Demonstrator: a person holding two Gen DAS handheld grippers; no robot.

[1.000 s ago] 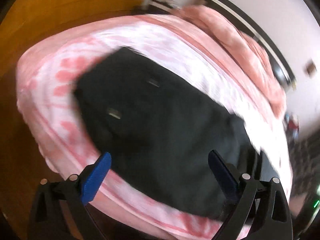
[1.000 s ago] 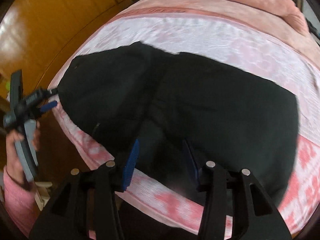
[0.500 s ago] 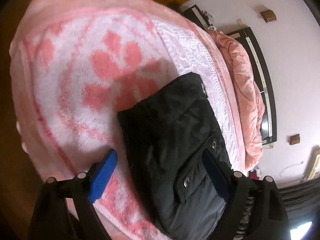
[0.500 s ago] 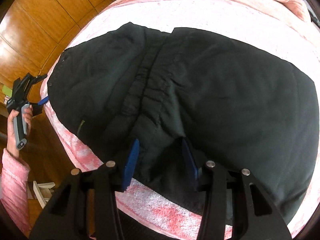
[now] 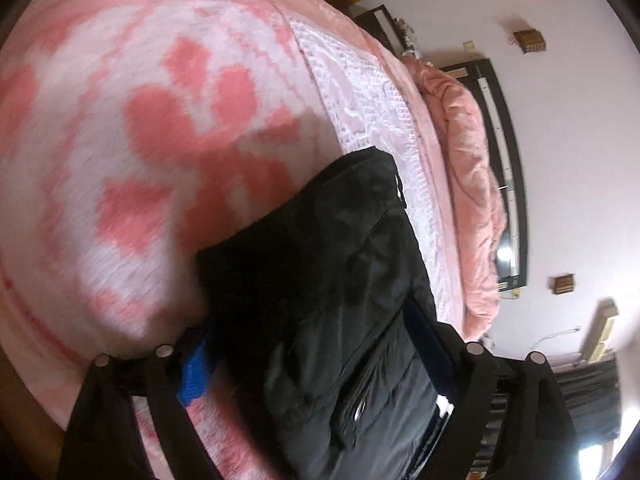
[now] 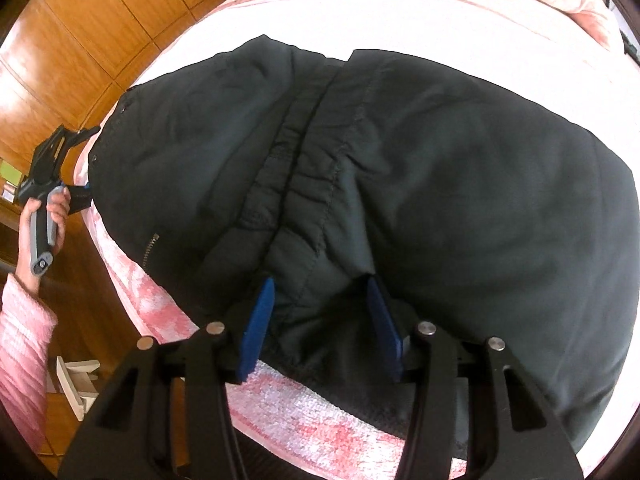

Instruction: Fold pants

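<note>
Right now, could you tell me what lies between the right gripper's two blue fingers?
In the right wrist view, a bunched fold of the black pants at their near edge lies between the right gripper fingers; the jaws have just been opening.

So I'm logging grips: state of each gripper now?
Left gripper: open, straddling the pants end.
Right gripper: open around the waistband, just widened.

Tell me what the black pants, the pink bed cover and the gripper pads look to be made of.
Black pants: smooth matte woven fabric, likely synthetic or cotton blend, with stitched seams, gathered waistband and a metal zip.
Pink bed cover: fuzzy plush fleece, judging by its soft nap.
Right gripper pads: blue, ribbed, probably rubber or plastic.
</note>
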